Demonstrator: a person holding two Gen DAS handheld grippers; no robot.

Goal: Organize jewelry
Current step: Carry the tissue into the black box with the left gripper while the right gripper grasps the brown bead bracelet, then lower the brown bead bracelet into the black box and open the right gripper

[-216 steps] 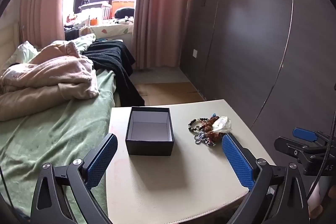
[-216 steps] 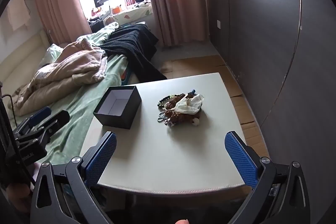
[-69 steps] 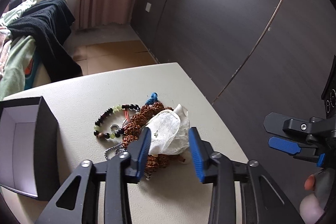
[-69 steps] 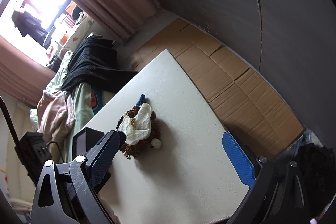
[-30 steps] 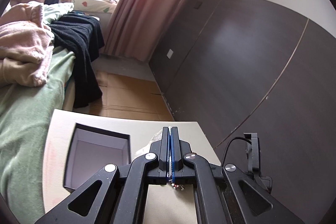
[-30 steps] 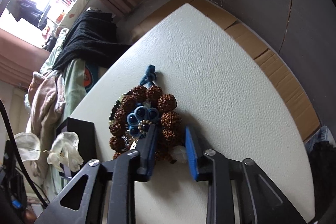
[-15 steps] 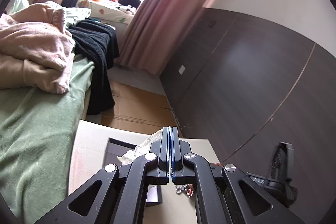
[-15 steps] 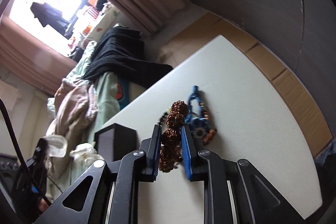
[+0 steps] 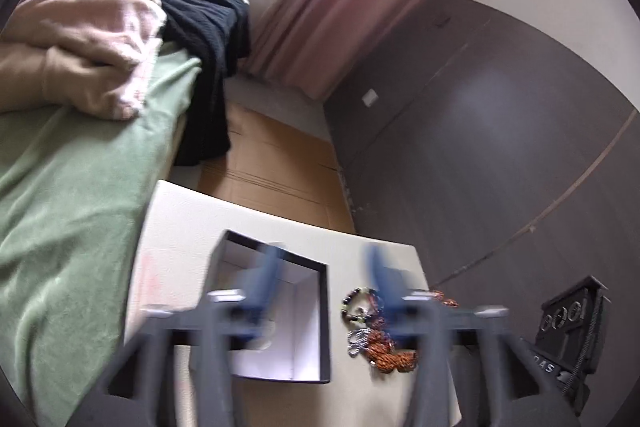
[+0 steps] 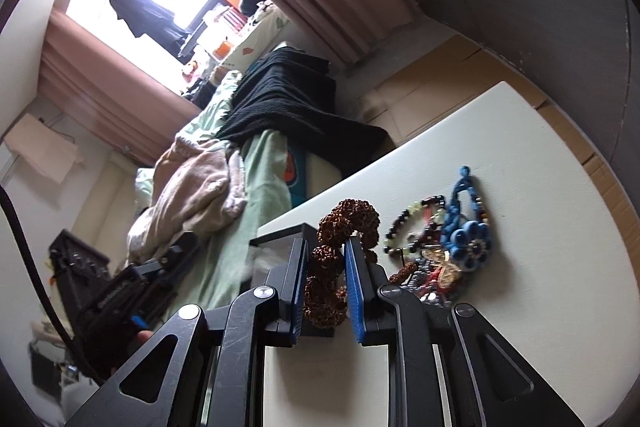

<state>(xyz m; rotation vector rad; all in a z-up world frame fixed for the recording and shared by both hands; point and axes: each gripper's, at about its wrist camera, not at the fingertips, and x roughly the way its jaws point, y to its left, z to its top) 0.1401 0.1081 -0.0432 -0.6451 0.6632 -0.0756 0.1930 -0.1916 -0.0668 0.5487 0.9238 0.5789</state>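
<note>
Opened since before, left claw (image 9: 324,283); right claw (image 10: 326,285) lifts brown beads (image 10: 340,247)

We see an open black cardboard box with a white lining (image 9: 308,327) sitting upright on a pale table. Just beside it lies a tangled heap of beaded bracelets and metal charms (image 10: 436,247), topped by a blue knotted flower ornament (image 10: 470,235). A string of knobbly brown seed beads (image 10: 340,255) is lifted between blue pads.

A home bedroom: unmade bed (image 9: 60,155), pink curtains (image 9: 336,3).
</note>
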